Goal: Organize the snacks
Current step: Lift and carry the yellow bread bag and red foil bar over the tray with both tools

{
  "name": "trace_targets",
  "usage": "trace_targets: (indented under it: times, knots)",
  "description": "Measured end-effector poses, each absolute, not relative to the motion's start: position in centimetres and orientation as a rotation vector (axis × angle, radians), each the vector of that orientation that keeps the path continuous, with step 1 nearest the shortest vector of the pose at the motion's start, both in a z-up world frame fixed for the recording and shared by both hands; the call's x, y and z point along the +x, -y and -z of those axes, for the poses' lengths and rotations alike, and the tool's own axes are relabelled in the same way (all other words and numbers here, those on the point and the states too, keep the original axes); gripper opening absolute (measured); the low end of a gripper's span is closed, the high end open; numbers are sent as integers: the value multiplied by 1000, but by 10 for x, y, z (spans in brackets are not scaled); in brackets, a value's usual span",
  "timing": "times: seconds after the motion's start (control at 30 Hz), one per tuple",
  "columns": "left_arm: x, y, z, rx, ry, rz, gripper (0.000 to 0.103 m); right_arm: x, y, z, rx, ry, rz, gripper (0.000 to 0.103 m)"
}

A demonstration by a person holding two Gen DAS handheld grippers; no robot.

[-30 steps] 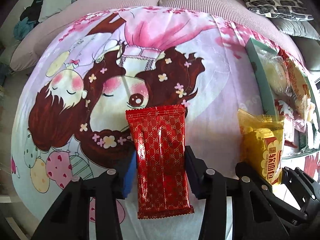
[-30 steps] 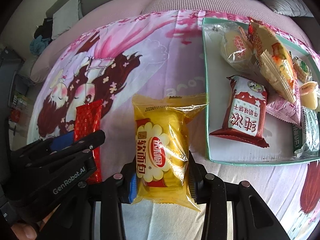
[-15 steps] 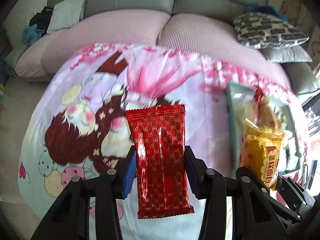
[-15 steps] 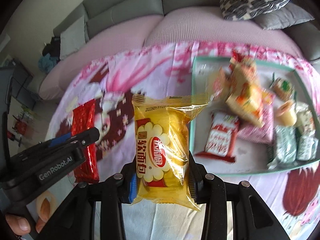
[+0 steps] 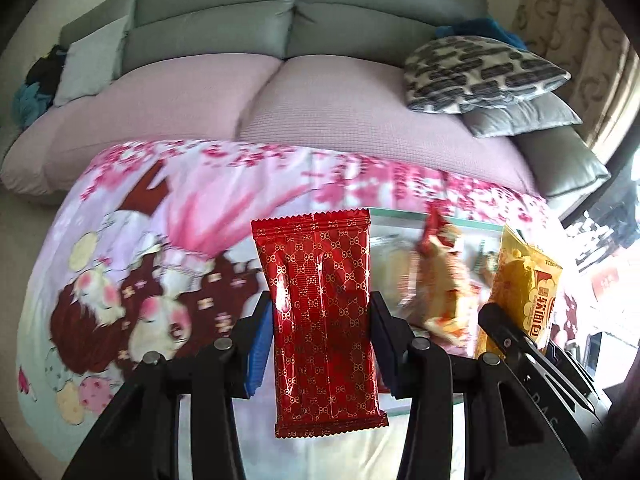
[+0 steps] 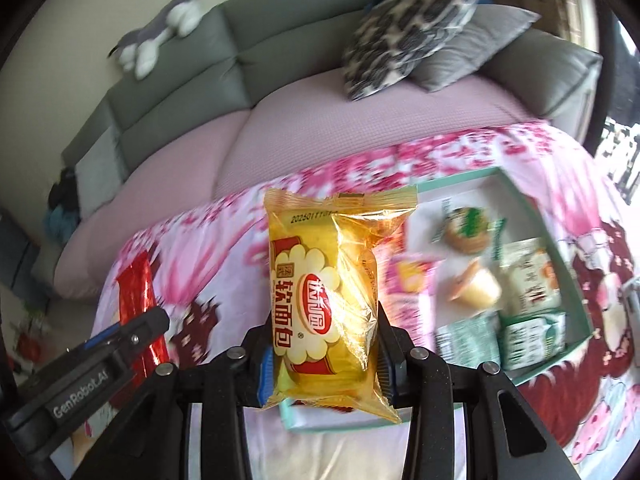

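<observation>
The left hand-held gripper (image 5: 322, 340) is clamped on a red snack packet (image 5: 320, 312), its blue-padded fingers (image 5: 258, 354) pressing the packet's two long edges. The packet stands upright between the jaws, its top seam well above the fingertips and its bottom seam hanging below them, clear of the surface underneath.

The right hand-held gripper (image 6: 326, 360) grips a yellow bread packet (image 6: 326, 304) in the same way, pinched at its lower half, with the clear crimped top rising above the jaws. In the left wrist view this yellow packet shows at the right edge, beside the red one; in the right wrist view the red packet sits at the left, held in the other gripper.

Below and just right of the yellow packet lies a shallow tray with a teal rim (image 6: 536, 212), resting on a pink cartoon-print cloth (image 5: 192, 200). Its near corner is partly hidden behind the yellow packet. The tray holds several snacks, blurred: green-and-white sachets (image 6: 532, 332), a pink packet (image 6: 410, 280), a small pale cup (image 6: 478, 290) and a round item with a green label (image 6: 466, 228).

Behind the cloth stands a sofa (image 5: 304, 92) with a patterned cushion (image 6: 404, 28) and a plush toy (image 6: 160, 36) on its backrest.
</observation>
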State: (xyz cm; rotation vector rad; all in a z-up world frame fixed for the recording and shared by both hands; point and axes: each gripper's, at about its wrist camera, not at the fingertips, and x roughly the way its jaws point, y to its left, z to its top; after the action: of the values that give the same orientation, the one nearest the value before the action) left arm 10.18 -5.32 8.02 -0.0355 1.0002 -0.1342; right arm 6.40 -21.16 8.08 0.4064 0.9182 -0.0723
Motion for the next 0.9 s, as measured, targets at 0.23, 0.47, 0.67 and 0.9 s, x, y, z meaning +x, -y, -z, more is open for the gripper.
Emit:
trace_targets:
  times: [0.23, 0.47, 0.67, 0.9]
  knots:
    - [107, 102, -75, 2, -1007, 216, 47, 57, 261, -72, 439, -904, 183, 42]
    - [109, 138, -70, 39, -1015, 281, 47, 43, 305, -62, 481, -902, 296, 42]
    - [109, 162, -64, 67, -1026, 332, 47, 37, 329, -54, 499, -900, 348, 42]
    - [119, 193, -53, 94, -1062, 378, 47, 41, 342, -46, 491, -903, 351, 42]
